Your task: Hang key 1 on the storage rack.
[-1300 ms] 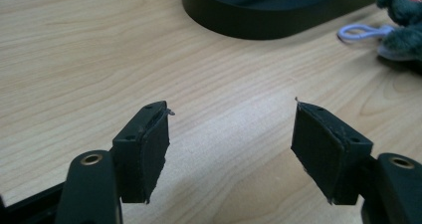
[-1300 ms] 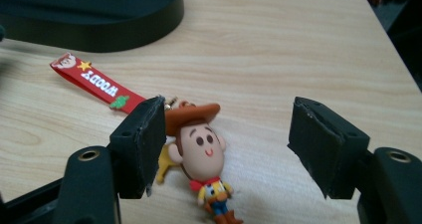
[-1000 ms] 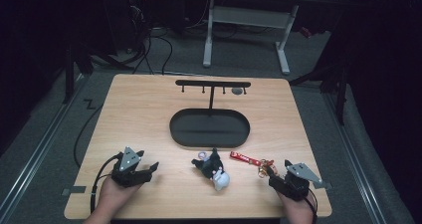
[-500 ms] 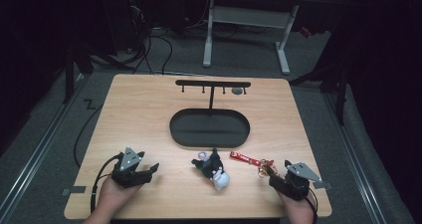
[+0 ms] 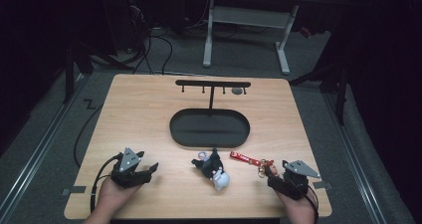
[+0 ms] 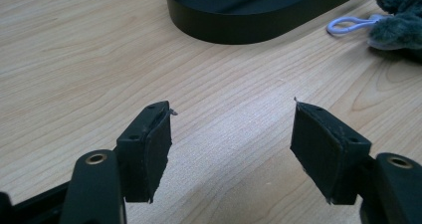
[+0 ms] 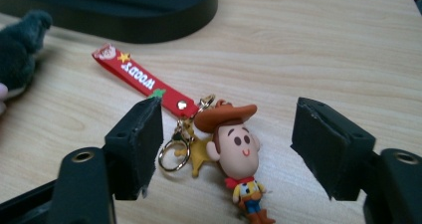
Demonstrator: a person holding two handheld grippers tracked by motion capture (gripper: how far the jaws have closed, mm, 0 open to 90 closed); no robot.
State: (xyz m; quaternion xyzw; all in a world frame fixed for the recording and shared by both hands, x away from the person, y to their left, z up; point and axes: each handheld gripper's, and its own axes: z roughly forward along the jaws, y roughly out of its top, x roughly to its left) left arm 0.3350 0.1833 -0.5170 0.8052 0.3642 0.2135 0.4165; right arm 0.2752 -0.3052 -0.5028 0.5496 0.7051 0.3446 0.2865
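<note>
On the wooden worktop [image 5: 149,114], near its front right corner, the cowboy keychain [image 7: 234,154] is framed between the wide-open, just-widened right gripper [image 7: 226,147] jaws, untouched. The left gripper [image 6: 231,152] is held open, empty.

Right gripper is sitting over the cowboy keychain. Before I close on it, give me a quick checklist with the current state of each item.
1. Right gripper jaws open wide enough: ok, they stand apart on either side of the figure.
2. Cowboy keychain between the jaws: ok, the head lies in the gap, nearer the left pad; neither pad touches it.
3. Red strap clear of the pads: not ok, it runs right beside the left pad's tip.
4. Plush toy out of the way: ok, it lies apart, to the keychain's left.
5. Left gripper free: ok, open over bare table.
6. Hanger stand hooks free: cannot tell, too small.
</note>
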